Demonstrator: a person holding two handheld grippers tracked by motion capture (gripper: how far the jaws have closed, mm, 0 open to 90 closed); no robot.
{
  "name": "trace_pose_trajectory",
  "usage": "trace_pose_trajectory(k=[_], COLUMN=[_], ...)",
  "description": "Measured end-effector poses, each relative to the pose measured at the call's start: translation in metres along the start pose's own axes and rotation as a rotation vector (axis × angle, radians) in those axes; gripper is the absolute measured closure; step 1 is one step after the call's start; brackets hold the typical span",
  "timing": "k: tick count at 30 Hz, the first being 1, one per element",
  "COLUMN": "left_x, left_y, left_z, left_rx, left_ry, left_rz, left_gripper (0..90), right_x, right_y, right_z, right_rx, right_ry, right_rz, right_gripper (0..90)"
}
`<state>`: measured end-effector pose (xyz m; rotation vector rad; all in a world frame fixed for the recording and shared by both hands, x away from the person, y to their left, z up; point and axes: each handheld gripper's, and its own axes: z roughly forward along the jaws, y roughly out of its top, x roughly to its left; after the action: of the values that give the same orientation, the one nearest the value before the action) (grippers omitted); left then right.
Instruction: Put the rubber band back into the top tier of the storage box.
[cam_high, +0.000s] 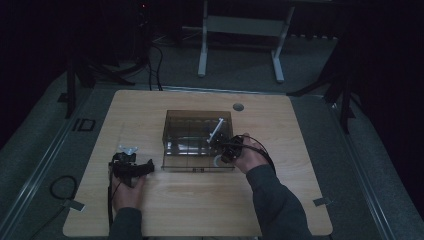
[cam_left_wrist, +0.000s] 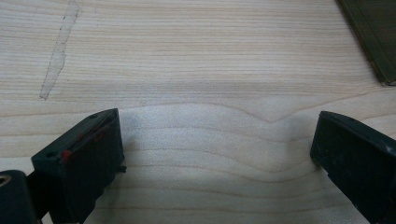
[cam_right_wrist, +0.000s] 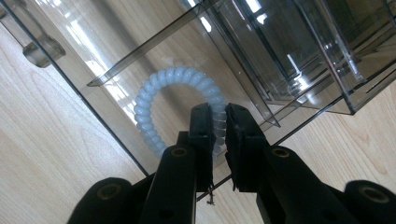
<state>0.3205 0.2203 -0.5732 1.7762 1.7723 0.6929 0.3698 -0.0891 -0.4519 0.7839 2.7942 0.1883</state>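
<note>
a dim room surrounds the pale wooden table (cam_high: 200, 200), where a smoky clear plastic divided box (cam_high: 197, 132) sits mid-table. the right gripper (cam_right_wrist: 217, 123) reaches into the box's near right compartment, jaws pinched on a pale blue coiled spiral hair tie (cam_right_wrist: 154, 95) whose ring spreads up and left from the tips. the left gripper (cam_left_wrist: 215, 144) rests gaping and empty on the wood, left of the box.

Coil ring (cam_right_wrist: 173, 100) inside box (cam_high: 197, 140)
</note>
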Motion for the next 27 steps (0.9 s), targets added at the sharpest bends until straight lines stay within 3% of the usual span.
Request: trace_pose_trajectory(k=[6,13,27], left_x=[0.0,0.0,0.0], left_y=[0.0,0.0,0.0], left_z=[0.0,0.0,0.0], left_rx=[0.0,0.0,0.001], left_ry=[0.0,0.0,0.0], left_rz=[0.0,0.0,0.0], left_gripper=[2.3,2.3,2.4], right_x=[0.0,0.002,0.002], right_y=[-0.001,-0.001,-0.008], right_z=[-0.001,-0.007,-0.019], right_rx=[0.0,-0.025,-0.075], right_ry=[0.004,0.016,0.008], right_rz=[0.0,-0.005,0.005], right_gripper=[79.7,70.4,67.7])
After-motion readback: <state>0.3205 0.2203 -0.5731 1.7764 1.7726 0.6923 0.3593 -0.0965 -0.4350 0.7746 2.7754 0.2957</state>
